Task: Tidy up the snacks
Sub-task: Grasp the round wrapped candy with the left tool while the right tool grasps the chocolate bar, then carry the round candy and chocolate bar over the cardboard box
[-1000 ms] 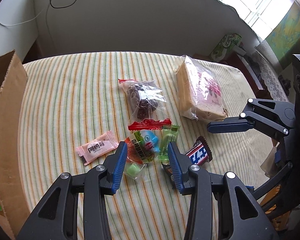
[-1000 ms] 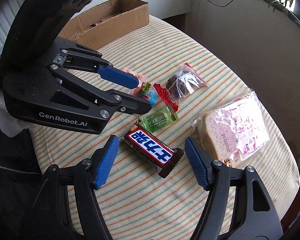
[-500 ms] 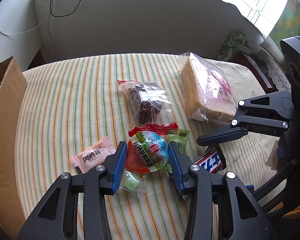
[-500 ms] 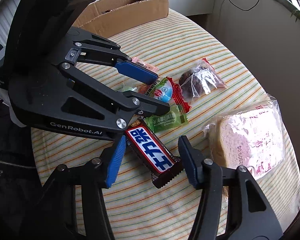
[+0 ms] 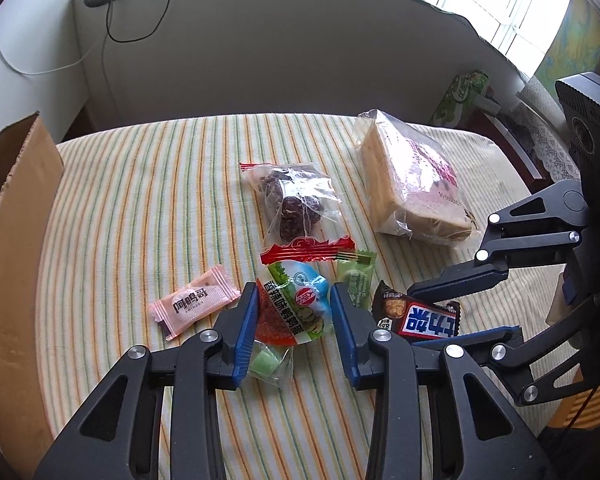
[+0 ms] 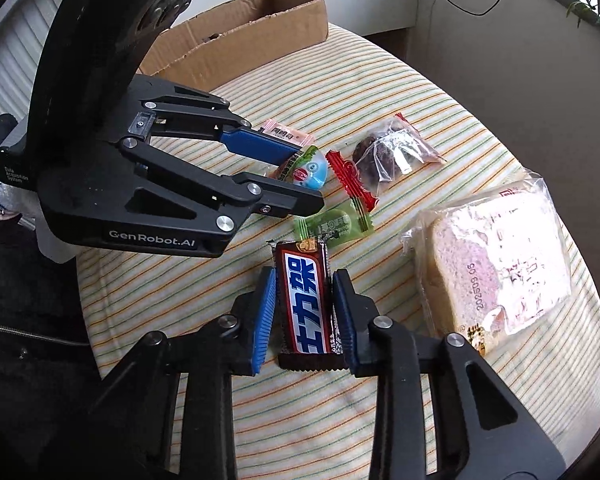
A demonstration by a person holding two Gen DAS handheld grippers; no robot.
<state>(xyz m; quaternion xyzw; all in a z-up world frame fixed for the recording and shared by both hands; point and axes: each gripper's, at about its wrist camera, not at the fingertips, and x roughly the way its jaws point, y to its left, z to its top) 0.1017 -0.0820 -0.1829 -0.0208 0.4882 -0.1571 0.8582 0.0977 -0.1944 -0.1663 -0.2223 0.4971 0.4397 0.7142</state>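
My left gripper [image 5: 293, 310] is shut on a round green, red and blue snack packet [image 5: 294, 307], held a little above the striped cloth; it also shows in the right wrist view [image 6: 305, 168]. My right gripper [image 6: 304, 308] is shut on a brown and blue chocolate bar [image 6: 306, 300], which also shows in the left wrist view [image 5: 418, 317]. On the cloth lie a pink sachet [image 5: 193, 305], a small green candy [image 5: 266, 364], a green sachet [image 6: 334, 224], a clear bag of dark fruit [image 5: 294, 208] and a bagged bread slice [image 5: 412, 188].
An open cardboard box [image 5: 18, 248] stands at the left edge of the striped table [image 5: 140, 200]; it also shows in the right wrist view [image 6: 244, 36]. A wall with cables runs behind. A green box [image 5: 462, 96] and clutter stand past the far right edge.
Both grippers have closed. The left one has taken hold of the round packet and lifted it. The right one has closed on the chocolate bar, which turned lengthwise between its fingers.
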